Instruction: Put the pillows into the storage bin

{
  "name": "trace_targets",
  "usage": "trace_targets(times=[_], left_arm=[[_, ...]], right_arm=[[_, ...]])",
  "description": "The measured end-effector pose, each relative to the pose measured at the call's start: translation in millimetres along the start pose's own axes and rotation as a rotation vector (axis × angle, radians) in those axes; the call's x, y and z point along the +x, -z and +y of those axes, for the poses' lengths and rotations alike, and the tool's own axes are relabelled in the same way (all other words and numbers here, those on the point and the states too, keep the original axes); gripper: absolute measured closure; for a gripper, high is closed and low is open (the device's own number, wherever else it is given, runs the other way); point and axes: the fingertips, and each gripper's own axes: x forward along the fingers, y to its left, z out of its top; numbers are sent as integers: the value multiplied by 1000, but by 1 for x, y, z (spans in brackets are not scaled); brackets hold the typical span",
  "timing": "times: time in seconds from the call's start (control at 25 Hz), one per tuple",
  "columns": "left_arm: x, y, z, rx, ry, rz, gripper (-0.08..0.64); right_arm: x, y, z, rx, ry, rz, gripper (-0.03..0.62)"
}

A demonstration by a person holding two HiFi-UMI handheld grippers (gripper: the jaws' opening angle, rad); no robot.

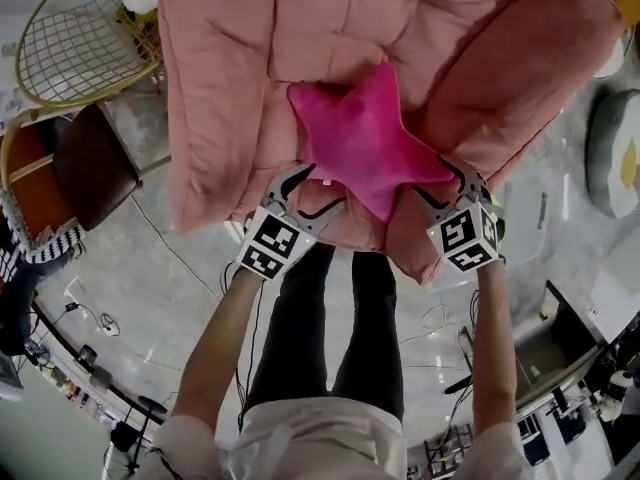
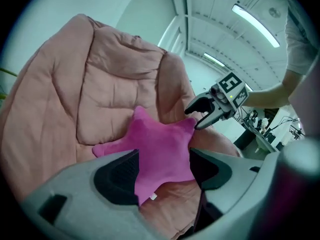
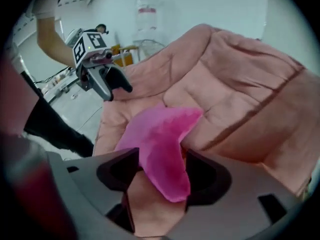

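Observation:
A magenta star-shaped pillow (image 1: 365, 143) (image 2: 160, 149) (image 3: 160, 134) lies on the seat of a big pink padded armchair (image 1: 240, 68). My left gripper (image 1: 325, 188) (image 2: 164, 171) is at the star's lower left edge, jaws wide, with that edge between the pads and no squeeze showing. My right gripper (image 1: 432, 180) (image 3: 160, 176) is at the star's right arm, which hangs loose between its open jaws. Each gripper also shows in the other's view: the right gripper (image 2: 200, 116) and the left gripper (image 3: 120, 89). No storage bin is in view.
A wire-frame chair (image 1: 80, 38) and a dark brown stool (image 1: 95, 163) stand left of the armchair. Cables (image 1: 100, 323) trail over the glossy floor around the person's legs (image 1: 330, 318). Equipment (image 1: 560, 368) crowds the lower right.

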Motion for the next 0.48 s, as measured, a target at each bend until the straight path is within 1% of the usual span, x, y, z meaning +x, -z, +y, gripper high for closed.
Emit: trace_targets(times=[0.04, 0.08, 0.12, 0.2, 0.24, 0.32, 0.4, 0.48], left_arm=[[3, 5, 2, -10, 2, 3, 241], [5, 10, 3, -22, 6, 5, 241], [7, 14, 4, -35, 8, 3, 241], [8, 24, 7, -62, 12, -3, 241], [7, 28, 7, -77, 12, -6, 241], [7, 36, 7, -102, 12, -9, 241], [7, 40, 8, -119, 10, -10, 241], [7, 43, 11, -127, 8, -10, 241]], right_arm=[[9, 2, 2, -53, -41, 49, 295], [18, 4, 3, -112, -74, 102, 266], [27, 8, 6, -178, -101, 162, 226], [45, 20, 12, -309, -147, 291, 172], [53, 26, 15, -359, -165, 348, 155], [67, 36, 19, -407, -190, 429, 152], [81, 42, 20, -411, -206, 478, 152], [93, 44, 20, -400, -230, 519, 135]])
